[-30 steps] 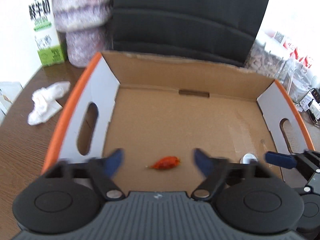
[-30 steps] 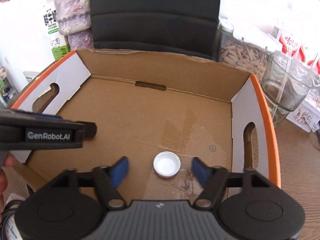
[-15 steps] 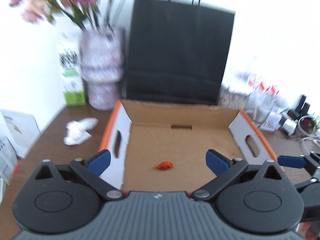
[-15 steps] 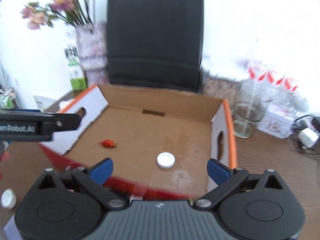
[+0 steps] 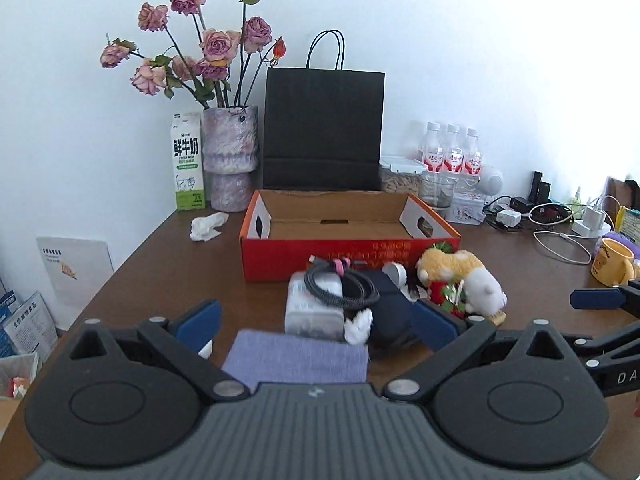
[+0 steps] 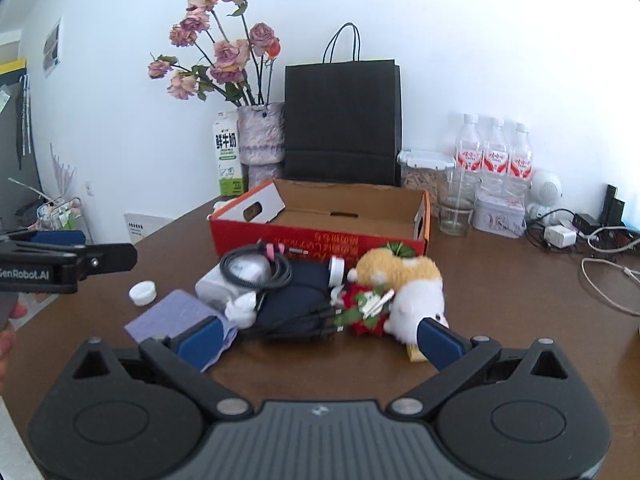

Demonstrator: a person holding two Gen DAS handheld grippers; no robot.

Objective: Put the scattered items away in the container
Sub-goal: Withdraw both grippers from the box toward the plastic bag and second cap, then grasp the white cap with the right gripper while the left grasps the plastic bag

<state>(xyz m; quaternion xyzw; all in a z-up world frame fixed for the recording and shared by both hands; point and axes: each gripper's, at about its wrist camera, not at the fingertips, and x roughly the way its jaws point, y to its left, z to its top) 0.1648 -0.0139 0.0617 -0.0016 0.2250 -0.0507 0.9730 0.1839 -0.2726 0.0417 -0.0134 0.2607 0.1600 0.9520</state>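
Both grippers have pulled back from inside the box, so the whole table now shows where a second ago only the cardboard floor did.

Left wrist view: the left gripper (image 5: 316,320) stands wide with nothing held. The box (image 5: 348,258) lies far of the pile, its long axis running left to right, open side up; its near wall hides the floor, and the red wall's print is upside down and unreadable. Just near of it sit a coiled cable (image 5: 340,286) on a white pack, a dark pouch (image 5: 390,312), a plush toy (image 5: 460,276) and a purple cloth (image 5: 296,356) partly hidden by the gripper body. A carton (image 5: 187,162) far left reads "FRESH MILK". The right gripper's finger is cut off at the right edge.

Right wrist view: the right gripper (image 6: 320,338) is wide too, empty. A white cap (image 6: 143,293) lies left of the cloth. At the left edge, the other gripper reads "GenRobot.AI".
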